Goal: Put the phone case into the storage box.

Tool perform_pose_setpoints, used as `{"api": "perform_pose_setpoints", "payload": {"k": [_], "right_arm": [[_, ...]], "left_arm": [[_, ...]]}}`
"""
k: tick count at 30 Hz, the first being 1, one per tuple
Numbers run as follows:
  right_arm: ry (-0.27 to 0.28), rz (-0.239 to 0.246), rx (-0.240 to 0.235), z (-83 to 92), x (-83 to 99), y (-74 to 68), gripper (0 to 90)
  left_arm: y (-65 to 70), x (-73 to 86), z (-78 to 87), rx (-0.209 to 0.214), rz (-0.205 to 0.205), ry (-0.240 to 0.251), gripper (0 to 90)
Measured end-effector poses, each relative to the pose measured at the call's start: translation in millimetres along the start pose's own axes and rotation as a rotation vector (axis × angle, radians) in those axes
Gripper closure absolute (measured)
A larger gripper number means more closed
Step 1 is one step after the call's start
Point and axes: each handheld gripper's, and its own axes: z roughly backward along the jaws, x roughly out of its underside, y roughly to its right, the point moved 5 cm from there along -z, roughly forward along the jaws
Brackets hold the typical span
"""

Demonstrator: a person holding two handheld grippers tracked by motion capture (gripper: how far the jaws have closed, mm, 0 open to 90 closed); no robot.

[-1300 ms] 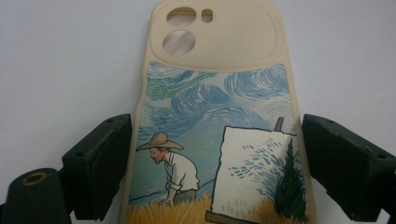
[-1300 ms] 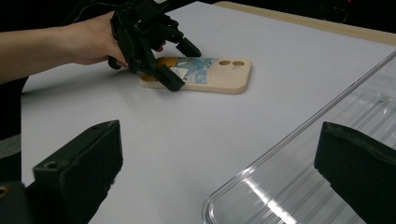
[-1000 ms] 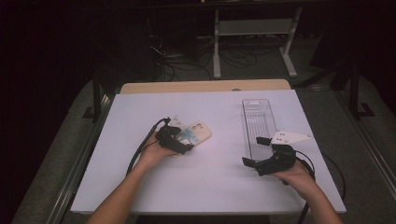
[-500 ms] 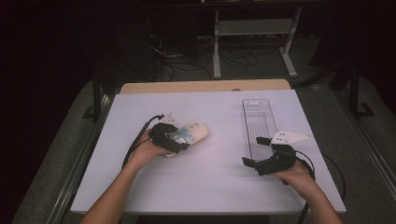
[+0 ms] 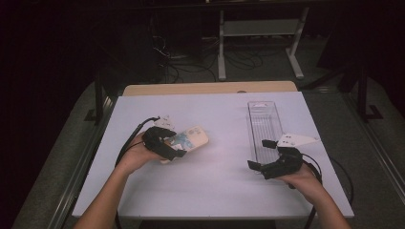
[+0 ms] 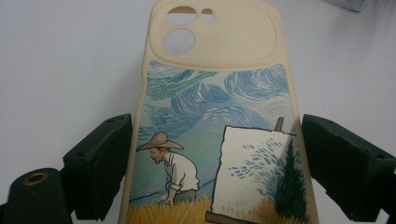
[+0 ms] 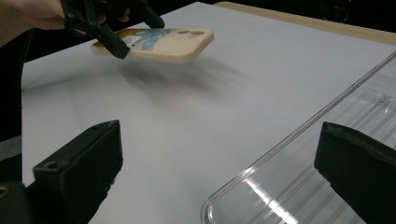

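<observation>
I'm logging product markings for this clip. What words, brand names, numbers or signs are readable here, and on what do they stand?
None can be read.
Phone case: a painted picture of a man in a straw hat beside a canvas, with no lettering.
Clear plastic tray: a small pale patch at its far end, too small to read.
White table sheet: no print.

Matt cream phone case [image 6: 219,107] with printed painting, glossy clear plastic tray [image 5: 264,125], matt white tabletop [image 5: 219,186]
</observation>
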Motion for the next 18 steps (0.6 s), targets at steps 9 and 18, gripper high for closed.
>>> {"api": "perform_pose_setpoints", "payload": {"k": [9,18], "right_arm": [[-0.004,0.002,0.006,-0.2,0.1,-0.1,0.8],[-0.028,0.001,0.008,-1.1,-0.8,-1.1,0.7]], "left_arm": [[2.7,-0.6,10.6,0.043,-0.003,0.028,11.5],[3.7,-1.4,15.2,0.062,-0.025,0.029,11.5]]}}
